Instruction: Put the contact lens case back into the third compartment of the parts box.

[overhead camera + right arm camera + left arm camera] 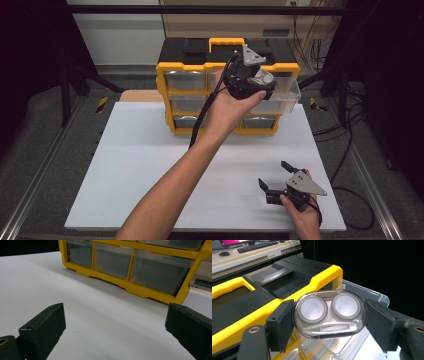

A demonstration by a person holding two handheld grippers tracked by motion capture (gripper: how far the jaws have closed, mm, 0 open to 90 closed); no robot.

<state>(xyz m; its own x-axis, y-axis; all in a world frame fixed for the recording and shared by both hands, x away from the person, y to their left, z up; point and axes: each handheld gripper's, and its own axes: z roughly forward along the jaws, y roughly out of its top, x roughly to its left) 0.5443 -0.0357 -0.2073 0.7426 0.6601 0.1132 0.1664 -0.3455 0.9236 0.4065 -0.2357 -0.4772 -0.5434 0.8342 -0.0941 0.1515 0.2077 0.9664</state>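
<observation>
A yellow and black drawer cabinet [227,90] stands at the far side of the white table [150,170], its clear drawers arranged in rows and a yellow handle on its black top. The top right drawer [287,90] is pulled out toward the person. The left hand [227,107] reaches across the table and holds the left gripper [260,82] up at that open drawer. In the left gripper view, its two black jaws pinch a clear oval contact lens case [329,313] from either side; the case shows two round wells side by side and a small white tool (it looks like tweezers) lying below them. The case hangs just above the open drawer [364,293], beside the cabinet's yellow top corner [324,277]. The right hand [302,215] rests near the table's near right corner, well apart from the cabinet, holding the right gripper [274,176]. Its jaws are spread wide with nothing between them, pointing toward the cabinet's bottom row of drawers [130,265] in the right gripper view.
</observation>
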